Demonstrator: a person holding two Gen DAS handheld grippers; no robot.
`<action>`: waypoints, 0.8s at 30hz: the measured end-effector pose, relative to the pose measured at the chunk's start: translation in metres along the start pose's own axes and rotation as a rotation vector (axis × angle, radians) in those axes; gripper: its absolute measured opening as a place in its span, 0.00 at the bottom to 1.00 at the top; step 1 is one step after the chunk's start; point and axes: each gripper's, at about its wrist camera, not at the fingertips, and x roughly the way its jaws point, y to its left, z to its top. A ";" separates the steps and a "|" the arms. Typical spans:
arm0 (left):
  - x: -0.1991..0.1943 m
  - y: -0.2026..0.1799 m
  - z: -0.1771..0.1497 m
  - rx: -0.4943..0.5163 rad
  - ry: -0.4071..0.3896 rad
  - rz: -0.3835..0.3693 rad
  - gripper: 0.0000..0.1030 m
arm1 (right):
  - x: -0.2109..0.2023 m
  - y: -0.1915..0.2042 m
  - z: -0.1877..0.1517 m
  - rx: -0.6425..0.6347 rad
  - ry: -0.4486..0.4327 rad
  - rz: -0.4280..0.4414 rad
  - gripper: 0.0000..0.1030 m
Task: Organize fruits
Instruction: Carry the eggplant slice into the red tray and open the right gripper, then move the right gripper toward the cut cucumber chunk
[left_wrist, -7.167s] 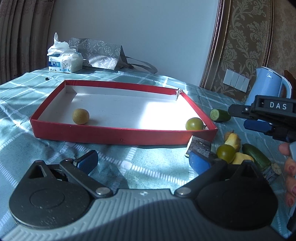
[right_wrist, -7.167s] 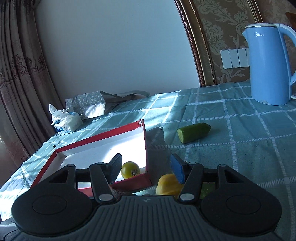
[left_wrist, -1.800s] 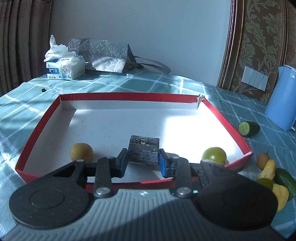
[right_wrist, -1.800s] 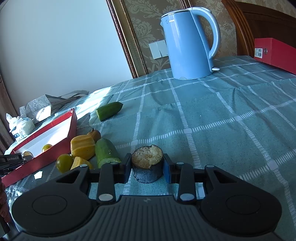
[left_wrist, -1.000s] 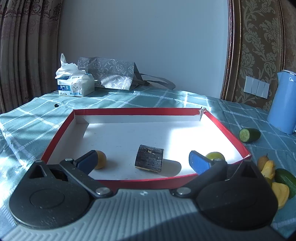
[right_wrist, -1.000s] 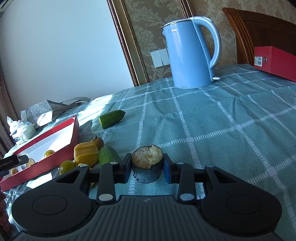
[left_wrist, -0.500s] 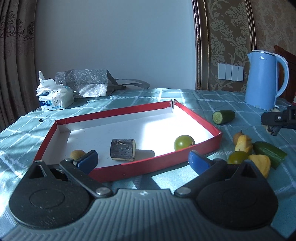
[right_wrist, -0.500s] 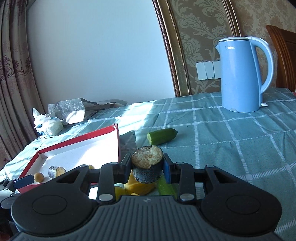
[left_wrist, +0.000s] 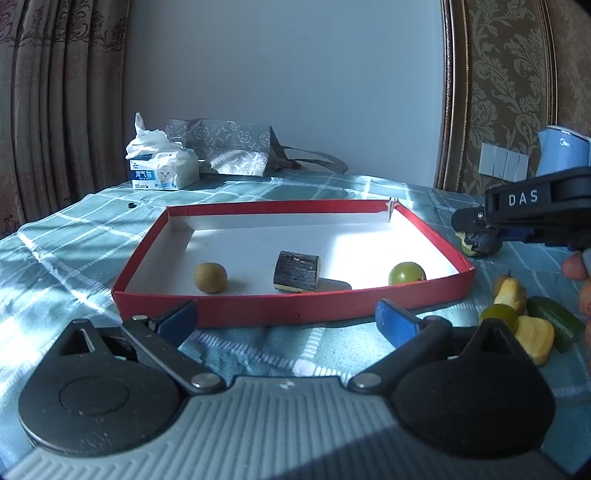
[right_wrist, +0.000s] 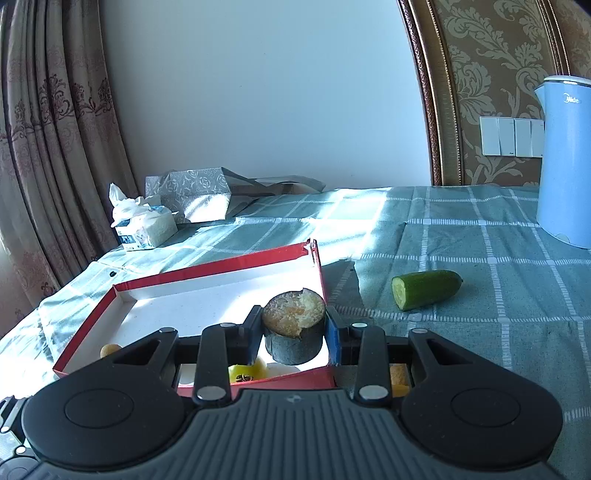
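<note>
My right tongs (right_wrist: 294, 338) are clamped on a dark-skinned stub (right_wrist: 293, 334) with a crumbly yellowish cut face, now swung over the red tray's (left_wrist: 288, 308) corner. So drop-off looks close. My left tongs (left_wrist: 284, 321) have let go and hang open; their rough bark-like chunk (left_wrist: 296, 271) sits inside.

1. Tray (left_wrist: 288, 314) at 12 o'clock on the table (left_wrist: 74, 236); inside it, round fruit (left_wrist: 210, 277) at 11, cut chunk (left_wrist: 296, 271) centre, tomato (left_wrist: 407, 273) at 1.
2. Loose fruit pile (left_wrist: 524, 317) at 3 o'clock, outside the tray.
3. Tissue pack (left_wrist: 162, 168) and bag (left_wrist: 229, 151) behind, 11 o'clock.
4. Cucumber piece (right_wrist: 426, 289) right of the tray; kettle (right_wrist: 565, 162) behind it.
</note>
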 end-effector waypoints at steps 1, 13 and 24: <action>-0.002 0.004 0.000 -0.018 -0.011 0.020 1.00 | 0.004 0.003 -0.001 -0.011 0.011 -0.001 0.33; 0.008 0.016 0.002 -0.076 0.073 0.065 1.00 | 0.052 0.021 0.003 -0.108 0.096 -0.049 0.33; 0.013 0.017 0.001 -0.084 0.103 0.038 1.00 | 0.025 0.006 -0.001 -0.013 0.025 -0.049 0.36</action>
